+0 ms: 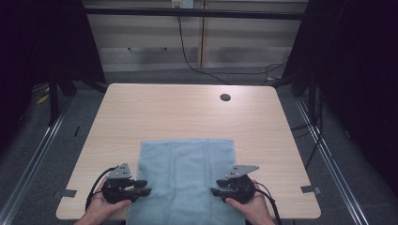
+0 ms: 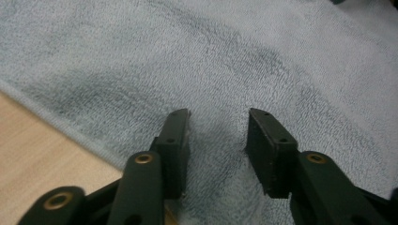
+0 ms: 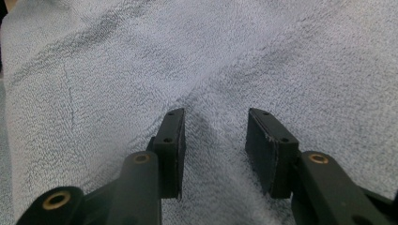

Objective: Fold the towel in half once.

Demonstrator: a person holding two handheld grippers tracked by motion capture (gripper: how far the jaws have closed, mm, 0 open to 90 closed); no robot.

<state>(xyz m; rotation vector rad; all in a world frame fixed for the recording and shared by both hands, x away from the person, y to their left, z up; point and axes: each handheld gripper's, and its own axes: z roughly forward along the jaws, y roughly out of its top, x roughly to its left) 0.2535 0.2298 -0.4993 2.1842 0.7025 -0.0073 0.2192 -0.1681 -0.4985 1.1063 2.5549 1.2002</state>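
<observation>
A pale blue towel (image 1: 185,180) lies flat on the near half of a light wooden table (image 1: 187,112), its near edge reaching the table's front edge. The left gripper (image 1: 143,187), held in the person's left hand (image 1: 101,208), points inward over the towel's left edge, and the right gripper (image 1: 215,191), held in the right hand (image 1: 251,206), points inward over its right edge. In both gripper views the jaws stand parted with a moderate gap, holding nothing, the terry cloth directly beneath them.
</observation>
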